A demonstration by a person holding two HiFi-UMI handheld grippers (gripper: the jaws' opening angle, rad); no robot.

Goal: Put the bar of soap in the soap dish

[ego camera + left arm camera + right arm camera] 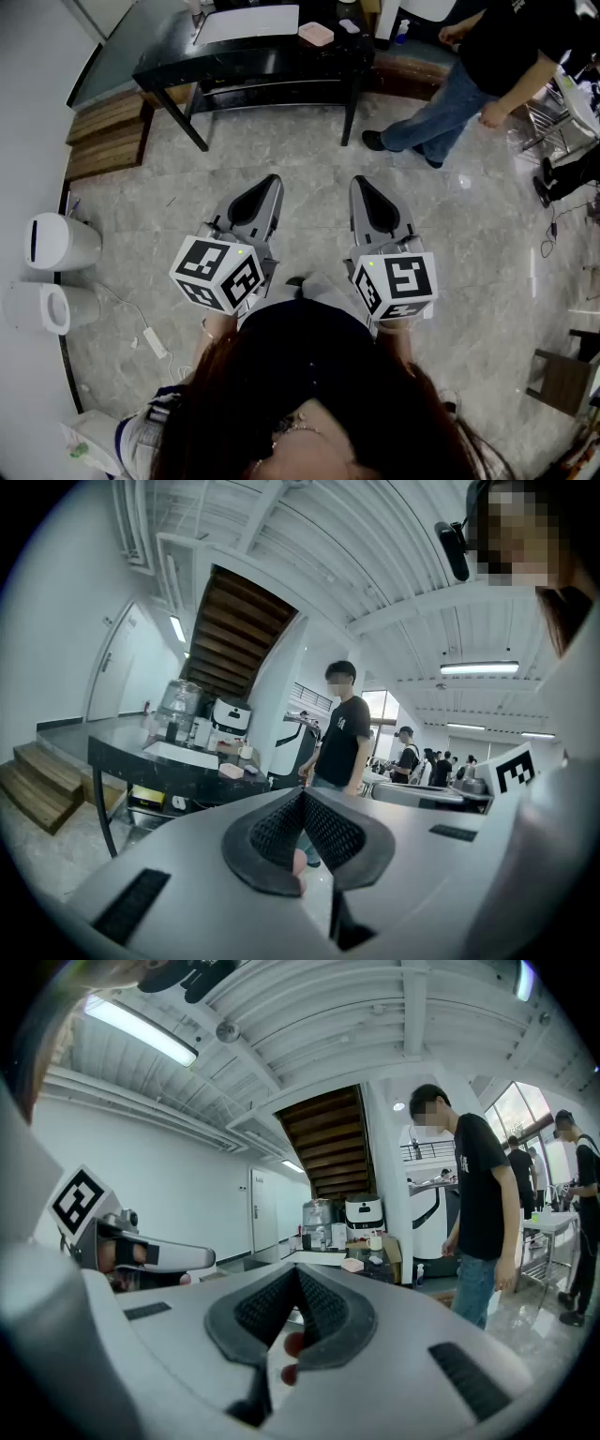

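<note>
Ahead of both grippers: a black rectangular table with slanted legs (262, 58) stands well apart from the jaw tips, across a grey marbled floor (300, 159).
Left gripper (303, 797): clenched, its two dark ribbed pads meet at the tips with nothing held between them. It is held roughly level and points toward the table.
Right gripper (296, 1271): clenched the same way, pads together and nothing gripped. It sits just beside the left gripper, the two nearly parallel.
Marker cubes: a black-and-white marker cube (217, 272) sits at the rear of the left gripper, and a second one is at the rear of the right gripper, nearest the person.
Soap dish: a pale pink rounded-rectangular dish (316, 34) rests on the table top, far ahead and roughly in line with the gap between the two grippers. Neither gripper touches it.
Bar of soap: a small pale oval piece (348, 25) lies just beside the pink dish, toward the right gripper's side. It is too small to confirm as the bar.
Tray: a flat white rectangular tray (248, 23) lies on the same table top, ahead of the left gripper.
Bystander: a person in a black T-shirt and blue jeans (469, 84) stands ahead, off the right gripper's outer side, by the table's end.
Left gripper's outer side: two white cylindrical bins (56, 242) stand near the wall, with brown wooden steps (103, 136) farther ahead.
</note>
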